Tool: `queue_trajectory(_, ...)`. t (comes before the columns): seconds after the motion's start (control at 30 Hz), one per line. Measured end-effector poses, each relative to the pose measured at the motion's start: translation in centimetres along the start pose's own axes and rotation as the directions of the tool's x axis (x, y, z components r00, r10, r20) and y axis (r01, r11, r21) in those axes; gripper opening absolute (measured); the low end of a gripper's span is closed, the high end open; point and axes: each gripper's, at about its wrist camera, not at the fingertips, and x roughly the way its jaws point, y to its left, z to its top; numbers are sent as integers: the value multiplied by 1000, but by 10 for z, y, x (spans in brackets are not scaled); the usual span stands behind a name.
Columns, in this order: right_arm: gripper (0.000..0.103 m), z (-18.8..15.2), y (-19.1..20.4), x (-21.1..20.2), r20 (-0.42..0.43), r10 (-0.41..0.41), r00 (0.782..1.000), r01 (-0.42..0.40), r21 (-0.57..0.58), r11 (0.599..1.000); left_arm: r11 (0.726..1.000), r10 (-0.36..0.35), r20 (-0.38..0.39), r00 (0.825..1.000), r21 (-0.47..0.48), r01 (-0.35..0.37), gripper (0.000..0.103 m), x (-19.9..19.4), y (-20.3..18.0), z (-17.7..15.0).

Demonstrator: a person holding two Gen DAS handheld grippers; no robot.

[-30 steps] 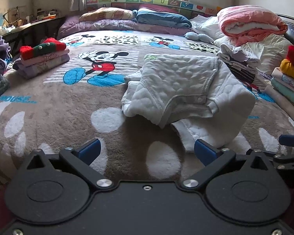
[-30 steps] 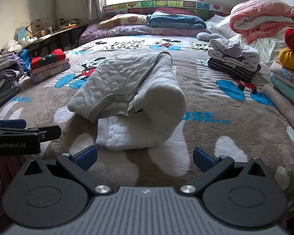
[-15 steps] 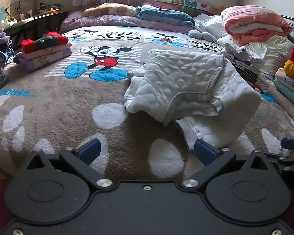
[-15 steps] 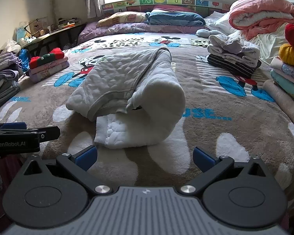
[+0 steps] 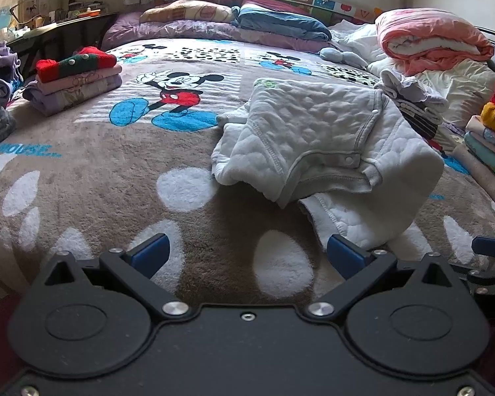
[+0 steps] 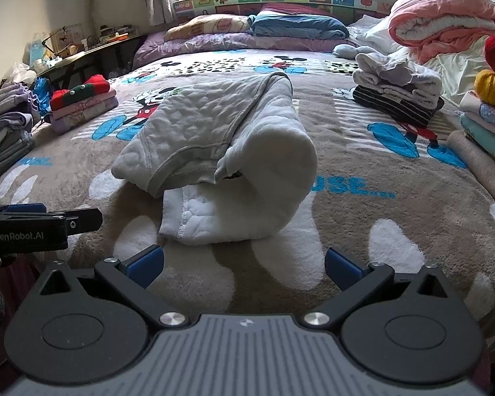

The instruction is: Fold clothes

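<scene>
A white quilted baby garment (image 5: 326, 151) lies loosely folded on the brown Mickey Mouse blanket (image 5: 115, 178), its near edge curled over. It also shows in the right wrist view (image 6: 227, 151), straight ahead. My left gripper (image 5: 247, 254) is open and empty, low over the blanket, just short and left of the garment. My right gripper (image 6: 244, 264) is open and empty, right in front of the garment's near edge. The left gripper's body (image 6: 29, 227) shows at the left of the right wrist view.
Folded stacks lie around: a red and green topped pile (image 5: 76, 79) far left, a grey and striped pile (image 6: 396, 89) right, a colourful pile (image 6: 488, 115) at the right edge. Pillows (image 5: 234, 19) and a pink quilt (image 5: 432, 43) lie at the head.
Both grippers have edged slightly forward toward the garment. The garment has not moved and both stay open.
</scene>
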Motion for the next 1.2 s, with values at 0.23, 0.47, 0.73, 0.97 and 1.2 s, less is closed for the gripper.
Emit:
queue_trajectory(0.23,103,0,0,2,-5,0,1000,0,-1,1000,1000,-4,-2,1000,1,4,103,2,0,-1)
queue_trajectory(0.47,103,-1,0,3,-5,-6,1000,5,-5,1000,1000,-7,-7,1000,-2,7,103,3,2,-1)
queue_trajectory(0.73,103,-2,-1,5,6,10,1000,-10,1,1000,999,-21,21,1000,50,20,103,4,3,2)
queue_trajectory(0.97,103,10,-1,-3,109,30,994,-23,-71,997,987,-65,87,994,154,51,103,10,19,18)
queue_trajectory(1.2,103,30,-9,1,173,66,983,-41,-146,988,935,7,166,986,348,-65,103,29,23,23)
